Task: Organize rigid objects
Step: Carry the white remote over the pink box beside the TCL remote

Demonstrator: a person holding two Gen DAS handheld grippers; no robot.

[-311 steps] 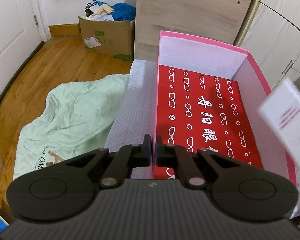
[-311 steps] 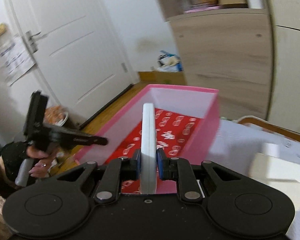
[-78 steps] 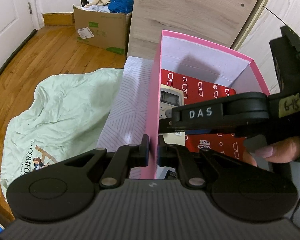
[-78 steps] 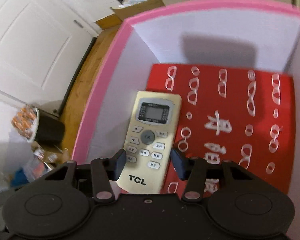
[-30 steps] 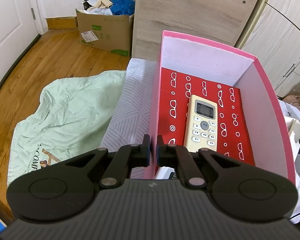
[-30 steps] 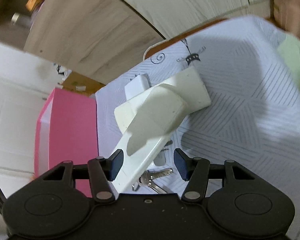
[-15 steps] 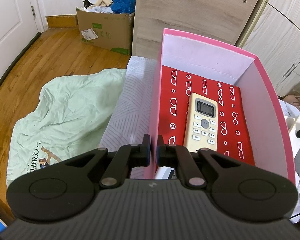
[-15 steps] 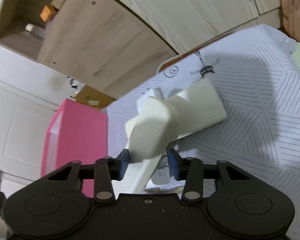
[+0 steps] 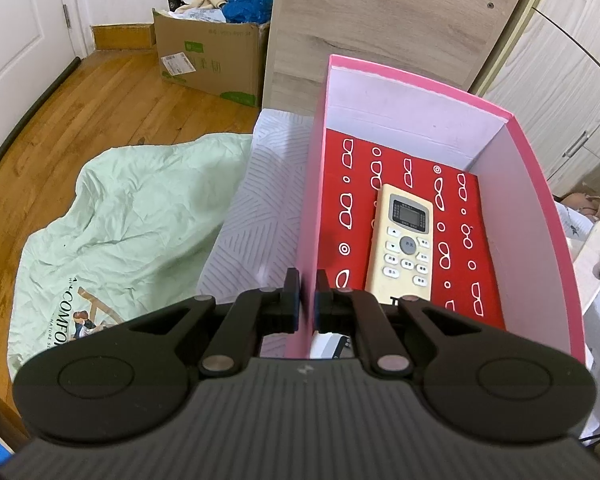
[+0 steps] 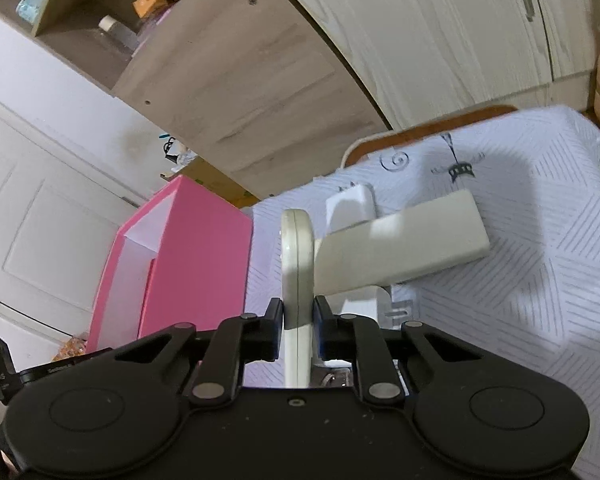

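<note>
The left gripper (image 9: 307, 296) is clamped on the near left wall of the pink box (image 9: 312, 200), one pad outside the wall and one inside, with the wall pinched thin between them. The box stands open on a white bedspread (image 9: 256, 216) printed with grey stripes. Its floor is a red liner (image 9: 464, 240) patterned with white spectacles. A cream remote control (image 9: 404, 244) lies flat on that liner, face up, screen toward the far end and buttons toward the near end, roughly along the middle of the box; its near end is hidden behind a gripper finger.

The right gripper (image 10: 298, 330) is closing its jaws on a second cream remote (image 10: 297, 264), which stands on edge between the pads and sticks out forward past the fingertips. Both pads lie against its flat sides. In the right wrist view the pink box (image 10: 204, 256) stands to the left of this remote. Just right of it, a long off-white block (image 10: 404, 248) lies across the bedspread (image 10: 520, 300), with a small white plug adapter (image 10: 350, 206) at its far side.

Left of the bed, a pale green quilt (image 9: 128, 232) lies crumpled on the wooden floor (image 9: 100, 112). A cardboard carton (image 9: 212, 64) stuffed with odds and ends sits beyond it, against a wood-grain cabinet panel (image 9: 380, 28).
</note>
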